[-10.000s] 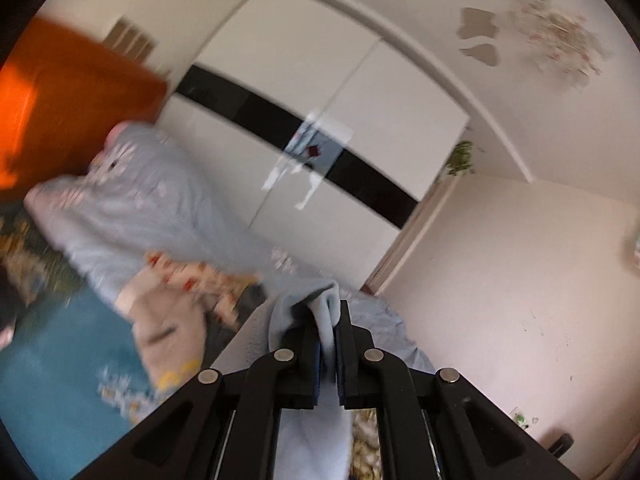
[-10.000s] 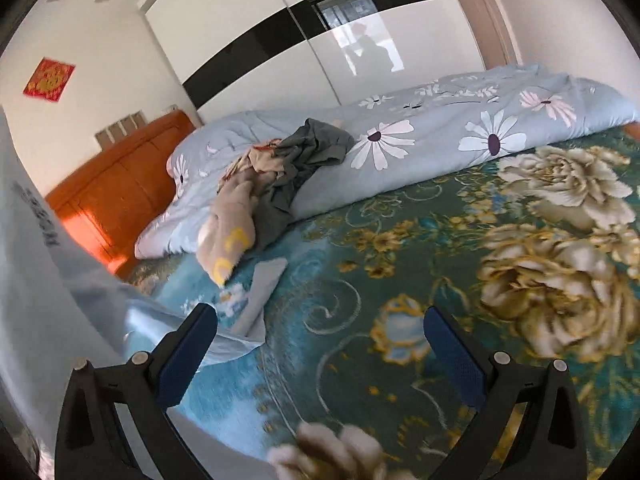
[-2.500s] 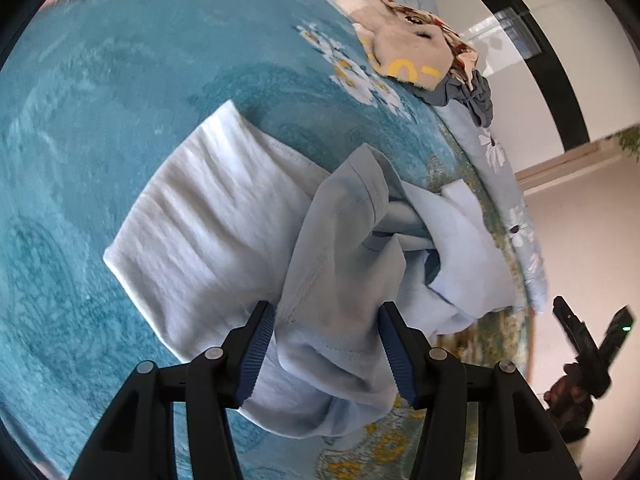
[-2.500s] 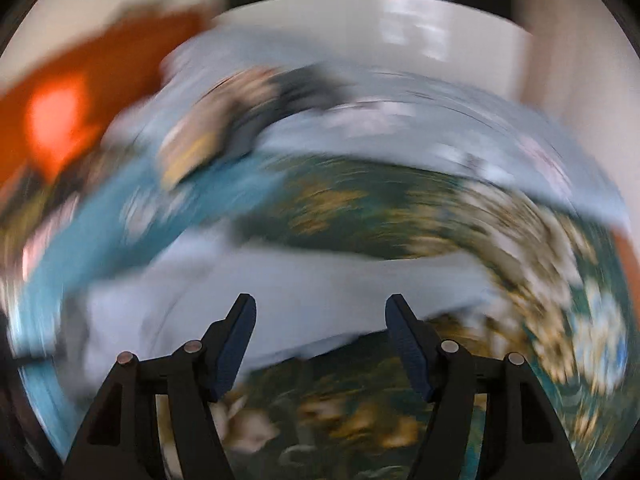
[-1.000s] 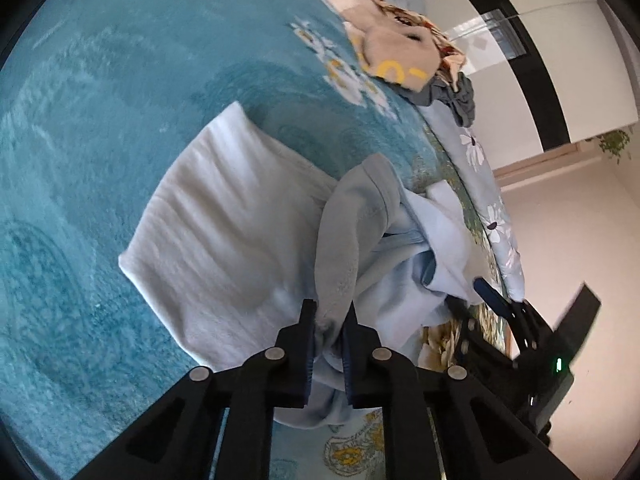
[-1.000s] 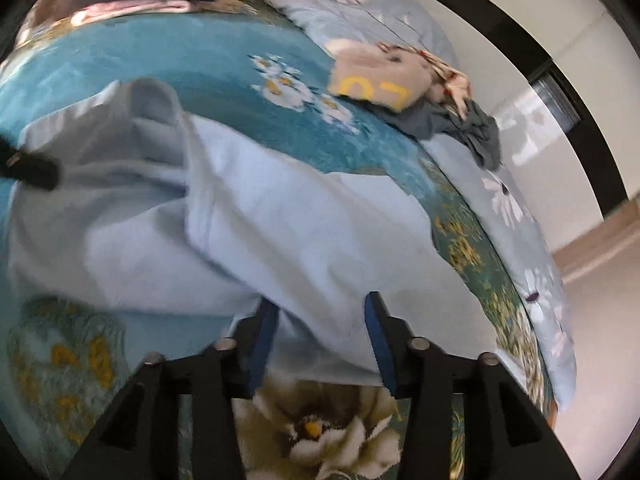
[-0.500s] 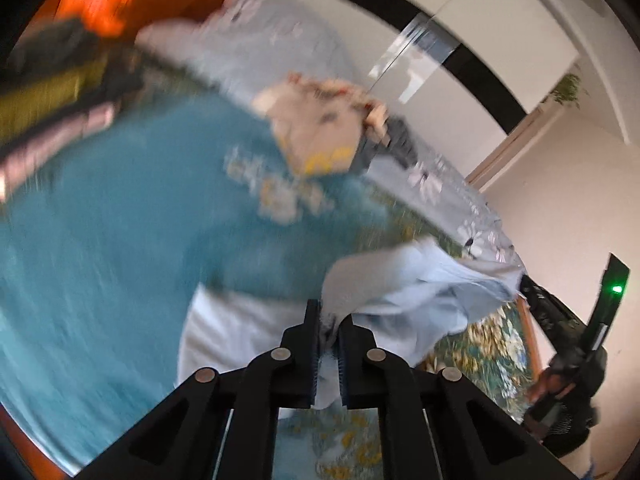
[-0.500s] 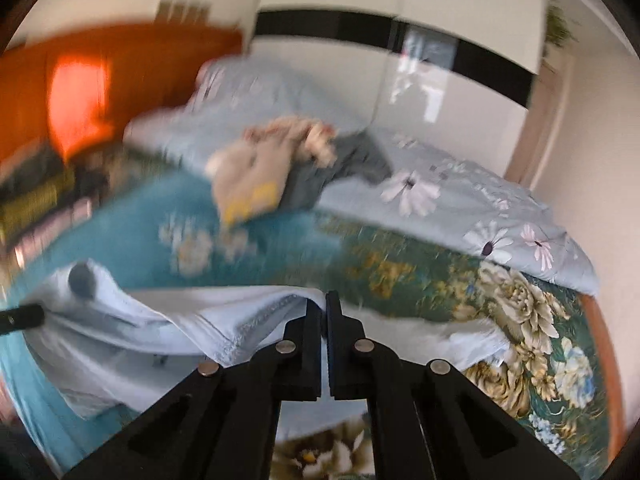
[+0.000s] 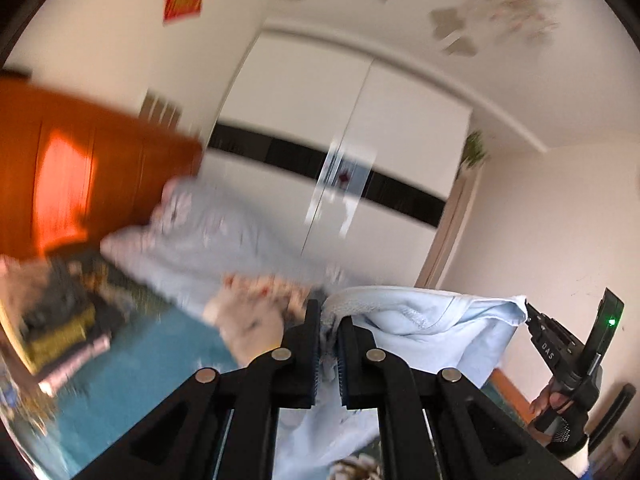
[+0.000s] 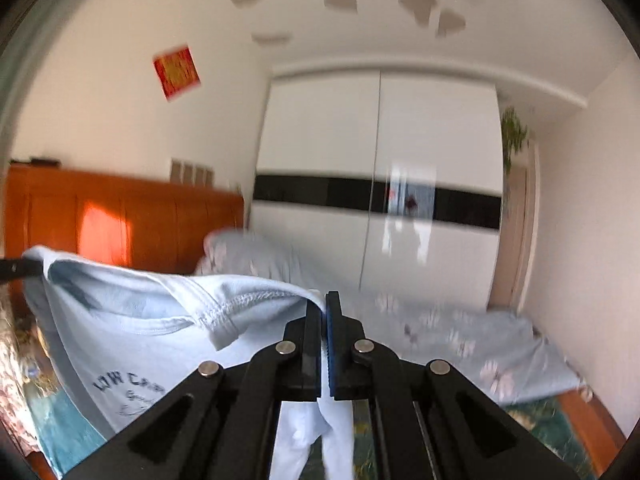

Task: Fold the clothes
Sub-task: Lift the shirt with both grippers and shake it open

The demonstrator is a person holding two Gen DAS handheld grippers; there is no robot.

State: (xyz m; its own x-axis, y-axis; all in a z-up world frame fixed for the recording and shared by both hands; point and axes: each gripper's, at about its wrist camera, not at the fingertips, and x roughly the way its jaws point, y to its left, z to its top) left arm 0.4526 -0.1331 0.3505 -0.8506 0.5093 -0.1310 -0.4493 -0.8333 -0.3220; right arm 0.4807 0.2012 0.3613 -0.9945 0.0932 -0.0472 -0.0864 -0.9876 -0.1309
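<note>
A light blue T-shirt (image 10: 132, 320) with dark print hangs in the air between the two grippers, above the bed. My right gripper (image 10: 324, 304) is shut on its hem or shoulder edge. My left gripper (image 9: 328, 316) is shut on the other end of the same shirt (image 9: 432, 332). The right gripper also shows at the right of the left wrist view (image 9: 532, 312), pinching the shirt's far corner. The left gripper's tip shows at the left edge of the right wrist view (image 10: 16, 268). The shirt's lower part hangs below both grippers.
The bed has a teal floral cover (image 9: 132, 364) and a pale blue flowered duvet (image 10: 460, 328). A pile of loose clothes (image 9: 248, 312) lies on it. Folded items (image 9: 60, 332) are stacked by the orange headboard (image 10: 120, 220). A white wardrobe (image 10: 380, 184) stands behind.
Both grippers have lifted the shirt off the bed and tilted up; the views now show wall, wardrobe and ceiling. The shirt is spread between them.
</note>
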